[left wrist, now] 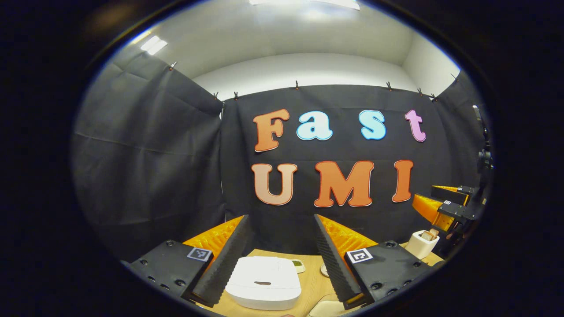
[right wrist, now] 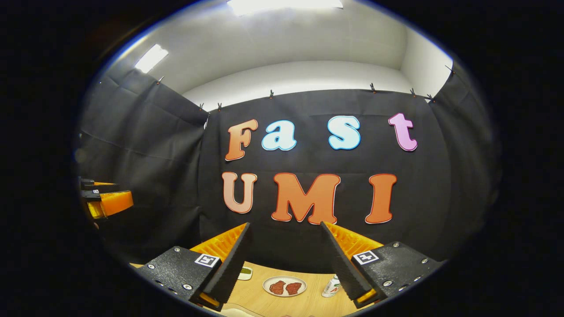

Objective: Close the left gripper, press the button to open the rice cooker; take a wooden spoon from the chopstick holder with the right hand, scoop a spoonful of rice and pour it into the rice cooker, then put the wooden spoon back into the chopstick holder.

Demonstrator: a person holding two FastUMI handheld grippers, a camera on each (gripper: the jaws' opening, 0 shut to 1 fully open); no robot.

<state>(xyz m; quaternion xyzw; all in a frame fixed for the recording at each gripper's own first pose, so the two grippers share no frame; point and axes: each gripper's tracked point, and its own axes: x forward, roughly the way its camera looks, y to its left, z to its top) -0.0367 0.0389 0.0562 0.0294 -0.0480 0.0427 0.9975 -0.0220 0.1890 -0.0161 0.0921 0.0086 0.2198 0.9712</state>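
In the left gripper view, the left gripper (left wrist: 282, 246) hangs above the table (left wrist: 315, 281) with its jaws wide apart and nothing between them. Below the gap sits the white rice cooker (left wrist: 264, 281), lid down, near the table's near edge. Just behind the cooker, toward the far edge, lies a small dish (left wrist: 298, 265) with something green in it. Part of a pale round thing (left wrist: 324, 269) shows beside the right finger, and another pale shape (left wrist: 328, 307) lies at the near edge; what either is cannot be told. Toward the table's right side stands the white chopstick holder (left wrist: 421, 244), with a wooden spoon (left wrist: 429, 234) poking out of its top. Just beyond it, at the far right, the right gripper (left wrist: 445, 207) hovers above the holder; how its jaws stand is unclear from here.

In the right gripper view, the right gripper (right wrist: 284, 259) has its jaws wide apart and empty. Under them on the table (right wrist: 308, 304) sits a plate (right wrist: 284, 286) with two reddish pieces on it, a small bottle (right wrist: 331, 287) beside the right finger, and a green-filled dish (right wrist: 245, 273) by the left finger. The left gripper (right wrist: 105, 200) shows at the far left edge.
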